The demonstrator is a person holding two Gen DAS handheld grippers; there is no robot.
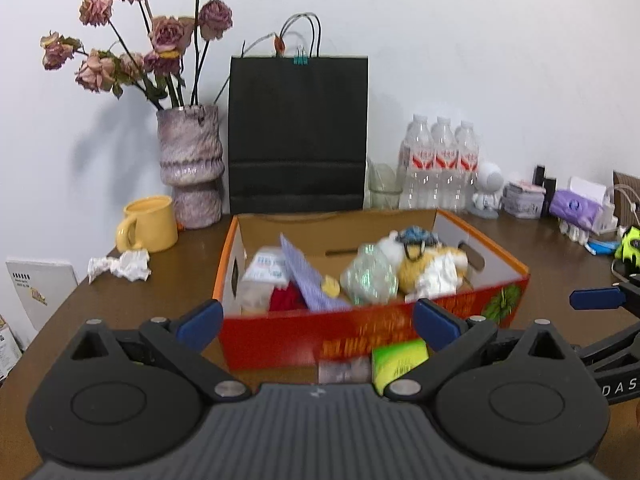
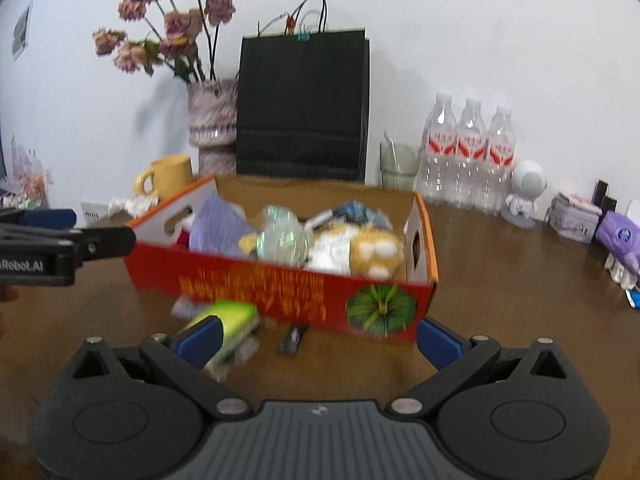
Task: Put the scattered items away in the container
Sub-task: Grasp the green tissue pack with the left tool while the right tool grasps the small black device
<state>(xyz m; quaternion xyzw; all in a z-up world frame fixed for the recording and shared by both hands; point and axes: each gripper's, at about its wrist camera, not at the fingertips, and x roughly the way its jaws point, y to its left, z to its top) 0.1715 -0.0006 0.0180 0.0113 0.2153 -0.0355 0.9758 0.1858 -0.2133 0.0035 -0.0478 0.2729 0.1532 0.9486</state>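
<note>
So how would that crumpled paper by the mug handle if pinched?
The crumpled paper looks light and would likely crush further between the jaws. It probably won't roll, lying flat on the table. It may spring open once released.

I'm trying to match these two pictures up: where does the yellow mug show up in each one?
Left wrist view: the yellow mug stands at the left on the table, beside the purple vase and behind a crumpled paper.
Right wrist view: the same mug is at upper left, partly hidden behind the corner of the red cardboard box.
Shared landmark: the black paper bag against the wall behind the box.
</note>
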